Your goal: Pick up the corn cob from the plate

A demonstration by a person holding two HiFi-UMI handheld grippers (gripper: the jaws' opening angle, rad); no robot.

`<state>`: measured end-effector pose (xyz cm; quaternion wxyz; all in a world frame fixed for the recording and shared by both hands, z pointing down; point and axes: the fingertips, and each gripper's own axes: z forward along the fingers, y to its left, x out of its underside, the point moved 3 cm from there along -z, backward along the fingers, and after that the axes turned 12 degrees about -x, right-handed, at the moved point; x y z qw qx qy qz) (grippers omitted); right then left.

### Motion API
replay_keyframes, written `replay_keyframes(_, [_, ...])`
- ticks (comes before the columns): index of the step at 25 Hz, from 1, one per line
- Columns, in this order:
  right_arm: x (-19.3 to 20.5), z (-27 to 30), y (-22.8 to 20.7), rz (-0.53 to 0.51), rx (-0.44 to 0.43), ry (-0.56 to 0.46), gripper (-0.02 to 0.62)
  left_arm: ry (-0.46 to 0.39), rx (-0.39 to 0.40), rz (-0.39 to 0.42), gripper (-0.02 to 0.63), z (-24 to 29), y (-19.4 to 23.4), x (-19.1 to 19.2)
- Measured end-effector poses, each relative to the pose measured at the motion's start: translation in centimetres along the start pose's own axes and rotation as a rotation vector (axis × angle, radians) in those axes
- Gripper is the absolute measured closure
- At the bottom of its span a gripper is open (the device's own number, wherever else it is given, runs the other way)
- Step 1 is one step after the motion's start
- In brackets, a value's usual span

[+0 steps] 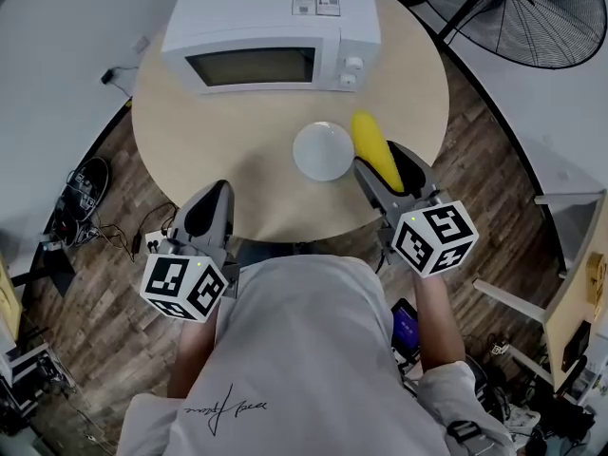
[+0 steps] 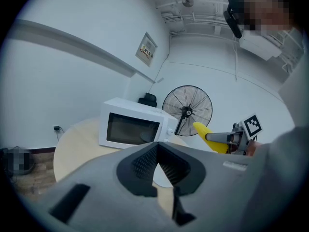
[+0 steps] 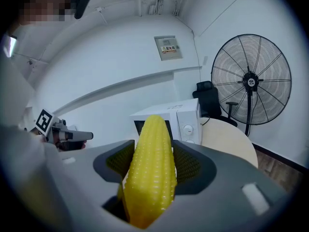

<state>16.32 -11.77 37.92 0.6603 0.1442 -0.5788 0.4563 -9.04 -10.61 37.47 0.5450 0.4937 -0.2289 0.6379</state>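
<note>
The right gripper [image 1: 382,167] pinches the corn cob [image 1: 374,143] between its two jaws, which press on the cob's sides around its lower half; in the right gripper view the cob fills the gap between the pads. The left gripper [image 2: 157,152] has its jaws pressed together with nothing in them, and it hangs over the near edge of the round table [image 1: 190,131], at about 7 o'clock from the white plate [image 1: 323,151]. The cob is off the plate, just beside the plate's rim at 3 o'clock. In the head view its long axis runs from 5 o'clock to 11 o'clock, free tip toward the microwave [image 1: 275,27]. In the left gripper view that tip tilts upward.
</note>
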Motion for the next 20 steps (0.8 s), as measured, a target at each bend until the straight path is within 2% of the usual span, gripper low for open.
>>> replay_keyframes(20, [0.14, -0.10, -0.50, 0.018, -0.016, 0.010, 0.330, 0.001, 0.013, 0.007, 0.615, 0.63, -0.91, -0.30])
